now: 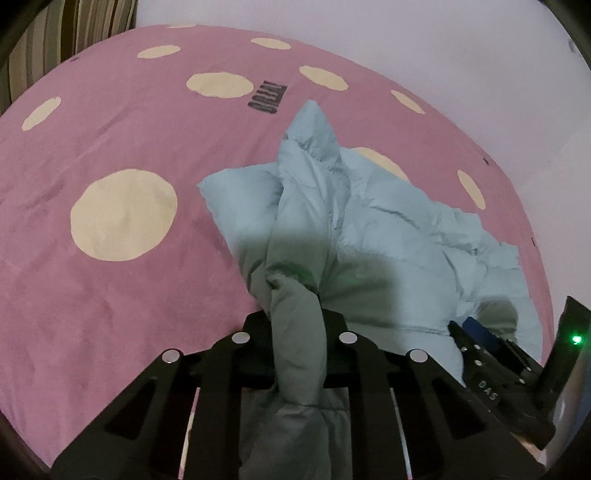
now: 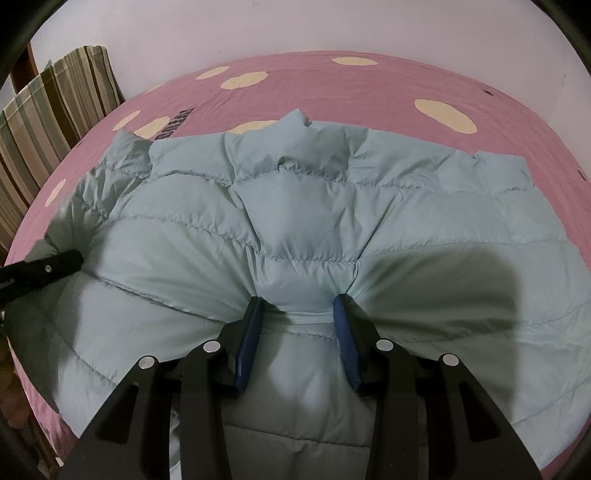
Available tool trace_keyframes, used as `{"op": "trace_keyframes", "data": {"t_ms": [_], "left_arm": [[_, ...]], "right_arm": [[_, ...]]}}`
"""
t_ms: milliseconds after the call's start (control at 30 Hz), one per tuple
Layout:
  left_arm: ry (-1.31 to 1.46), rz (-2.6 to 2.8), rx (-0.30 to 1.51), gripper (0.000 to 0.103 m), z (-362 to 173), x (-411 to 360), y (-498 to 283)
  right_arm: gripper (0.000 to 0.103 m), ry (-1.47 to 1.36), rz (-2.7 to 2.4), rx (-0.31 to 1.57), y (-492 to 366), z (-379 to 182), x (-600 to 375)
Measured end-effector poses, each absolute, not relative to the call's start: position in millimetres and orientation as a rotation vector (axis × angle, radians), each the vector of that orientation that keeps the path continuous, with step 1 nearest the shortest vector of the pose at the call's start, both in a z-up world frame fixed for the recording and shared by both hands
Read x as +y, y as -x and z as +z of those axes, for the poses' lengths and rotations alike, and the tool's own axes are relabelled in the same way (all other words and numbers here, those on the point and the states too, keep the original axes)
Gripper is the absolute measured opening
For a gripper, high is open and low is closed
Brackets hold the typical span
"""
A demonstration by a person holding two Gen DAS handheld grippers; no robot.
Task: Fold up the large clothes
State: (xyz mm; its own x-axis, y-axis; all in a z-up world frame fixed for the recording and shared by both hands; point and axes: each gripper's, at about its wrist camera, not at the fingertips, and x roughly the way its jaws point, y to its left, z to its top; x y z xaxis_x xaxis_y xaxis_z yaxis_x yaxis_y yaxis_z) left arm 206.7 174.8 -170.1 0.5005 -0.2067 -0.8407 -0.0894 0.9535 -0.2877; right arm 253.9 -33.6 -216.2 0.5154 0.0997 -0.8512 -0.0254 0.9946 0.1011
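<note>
A pale blue quilted puffer jacket [image 2: 295,206] lies spread on a pink bed sheet [image 2: 332,88] with cream dots. My right gripper [image 2: 298,301] presses down on the jacket's body with its blue pads [image 2: 248,343] apart, and a puff of fabric bulges between them. My left gripper [image 1: 295,317] is shut on a bunched sleeve of the jacket [image 1: 295,258], which runs up between its jaws. The left gripper's tip also shows at the left edge of the right wrist view [image 2: 55,266]. The right gripper also shows at the lower right of the left wrist view [image 1: 480,354].
A striped cushion [image 2: 55,122] stands at the bed's far left corner by a white wall [image 2: 295,26]. The pink sheet [image 1: 110,184] lies bare left of the jacket. A dark printed label [image 1: 266,96] marks the sheet beyond the sleeve.
</note>
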Motion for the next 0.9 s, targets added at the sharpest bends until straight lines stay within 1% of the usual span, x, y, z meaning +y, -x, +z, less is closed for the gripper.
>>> {"op": "trace_keyframes", "data": {"t_ms": [267,600,800,900], "left_arm": [[0.264,-0.057,1.023,0.011,-156,166,-204],[0.107,-0.016,0.927,0.010,-114,131,-192],[0.040,-0.016,0.869,0.010,-82,102,-182],[-0.001,-0.025,0.838,0.010,-68,79,-179]], "right_arm": [[0.041,-0.081,0.070,1.030,-255,-215,-32],[0.041,-0.089,0.079,1.024,-253,-213,-34],[0.041,-0.149,0.092,0.991,-245,-198,-54],[0.041,-0.163,0.068,0.942,-235,-181,-76]]}}
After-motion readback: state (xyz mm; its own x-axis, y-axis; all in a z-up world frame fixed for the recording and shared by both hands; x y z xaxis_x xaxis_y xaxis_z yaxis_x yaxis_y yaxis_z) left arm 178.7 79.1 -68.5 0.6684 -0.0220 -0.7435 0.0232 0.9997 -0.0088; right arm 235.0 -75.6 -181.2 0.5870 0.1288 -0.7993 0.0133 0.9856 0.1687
